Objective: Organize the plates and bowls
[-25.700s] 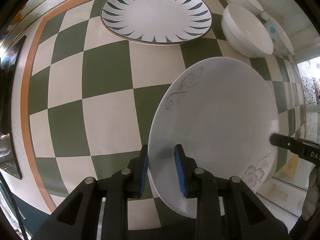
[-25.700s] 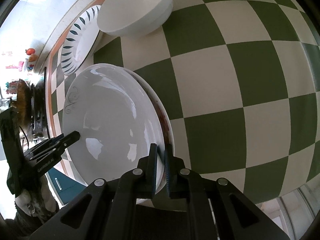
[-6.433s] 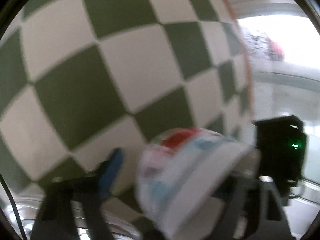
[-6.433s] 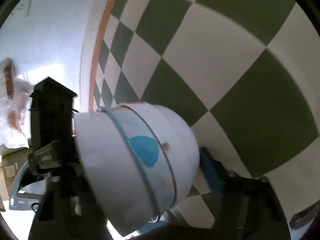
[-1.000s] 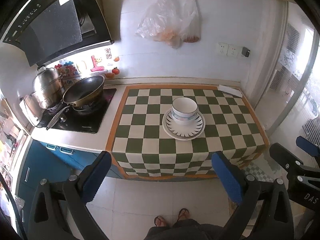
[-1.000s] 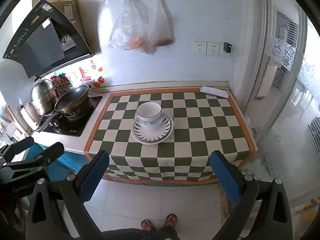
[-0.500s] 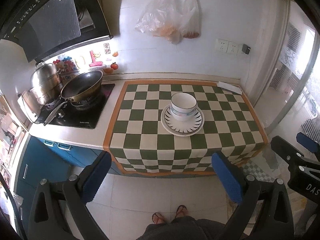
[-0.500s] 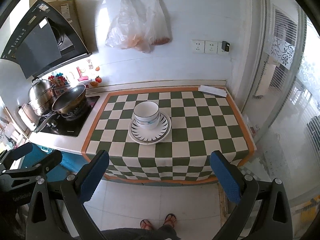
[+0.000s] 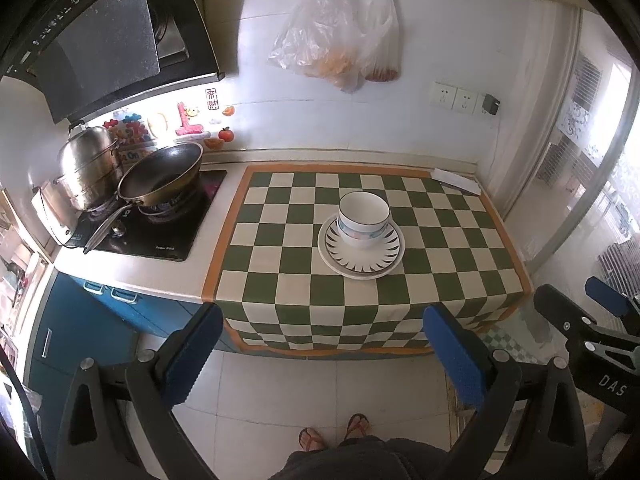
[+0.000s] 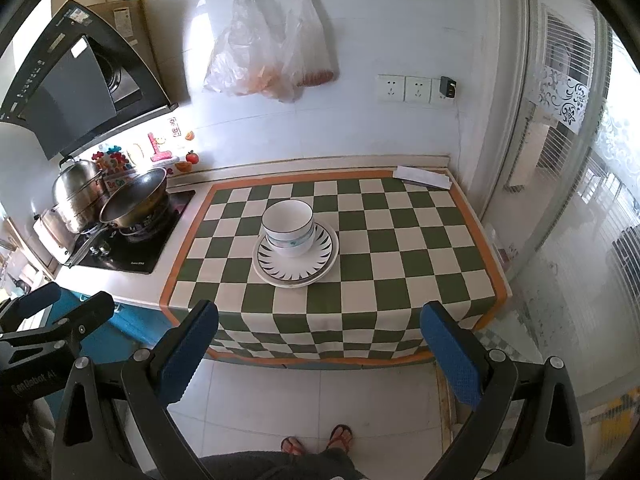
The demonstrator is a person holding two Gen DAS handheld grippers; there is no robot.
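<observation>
Left to right on the counter: steel pot (image 9: 90,168) and wok (image 9: 162,176) on the stove (image 9: 156,224), then the checked cloth (image 9: 280,248) with the stack on it, then a folded white paper (image 9: 456,179) at the far right corner.

Stack sits about mid-cloth: bowls (image 9: 363,216) nested upright on the plates (image 9: 362,250), blue-petal plate on top. It looks squared up, so I'd call the task done or nearly so.

Your left gripper (image 9: 320,354) is spread wide, holding nothing. Your right gripper (image 10: 318,354) is the same: wide, nothing between the pads.

Both are off the counter, out over the floor tiles, well apart from the stack. Stack lies straight ahead and beyond both pairs of jaws, roughly centred between the fingers in either wrist view. It's round, so no long axis to align to. Neither hand is clearly nearer; from the left wrist view the stack sits slightly right of centre, from the right wrist view slightly left, so it's between you.

If you tweak anything, come in level at the plate rim; a knock to the tall bowl stack could tip it.
</observation>
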